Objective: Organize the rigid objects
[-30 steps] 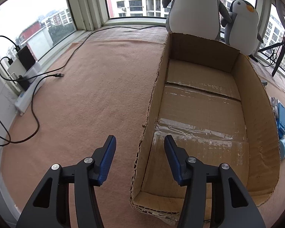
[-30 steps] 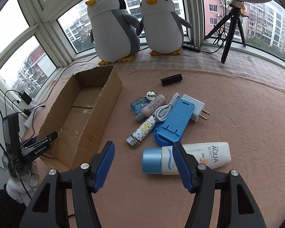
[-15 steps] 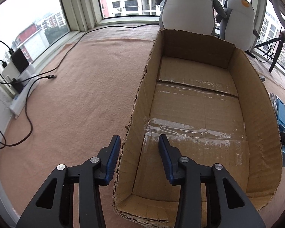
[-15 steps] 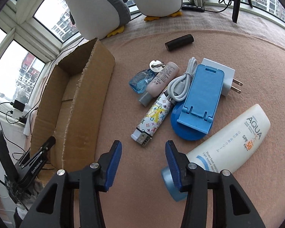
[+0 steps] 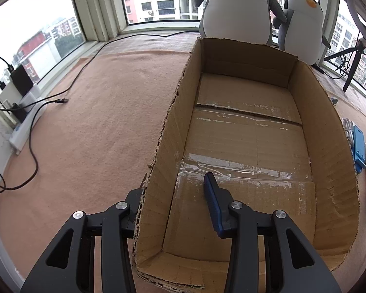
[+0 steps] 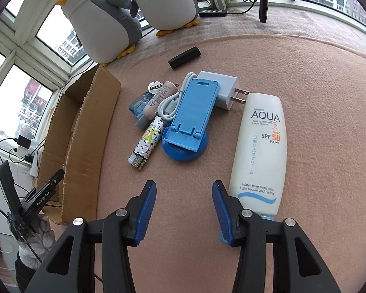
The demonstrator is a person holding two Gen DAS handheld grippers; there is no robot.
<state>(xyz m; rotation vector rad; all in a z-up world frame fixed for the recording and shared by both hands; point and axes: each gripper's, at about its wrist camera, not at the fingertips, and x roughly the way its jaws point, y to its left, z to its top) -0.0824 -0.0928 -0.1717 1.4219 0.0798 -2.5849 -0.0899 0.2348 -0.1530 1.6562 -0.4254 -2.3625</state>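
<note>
Left gripper [image 5: 175, 185] straddles the near left wall of the cardboard box [image 5: 334, 146]: 1 finger stands outside the wall and is largely hidden by it, the other finger [image 5: 213, 195] stands inside over the taped floor, with the jaws spread and the wall between them; whether either pad touches the cardboard cannot be told. Compared with 0.5 s ago, when both fingers hung just short of the wall's near end, the gripper has advanced so that the wall now sits deep between its fingers. Right gripper [image 6: 184, 190] is held spread above bare carpet [image 6: 317, 78], pinching nothing. The white sunscreen tube [image 6: 261, 146] lies just right of its right finger, cap end nearest and partly hidden behind that finger; 0.5 s ago the tube lay diagonally ahead, whereas now it runs almost straight away from the gripper. Ahead of the fingers lie the patterned lighter [image 6: 147, 144] and the blue phone stand [image 6: 192, 114], with a white cable [image 6: 173, 100], a white charger plug [image 6: 222, 88], a pink tube [image 6: 158, 97] and a small blue bottle [image 6: 137, 103] beyond them, and a black cylinder [image 6: 184, 57] farther off. 2 plush penguins [image 6: 105, 19] stand at the window beyond the box.
</note>
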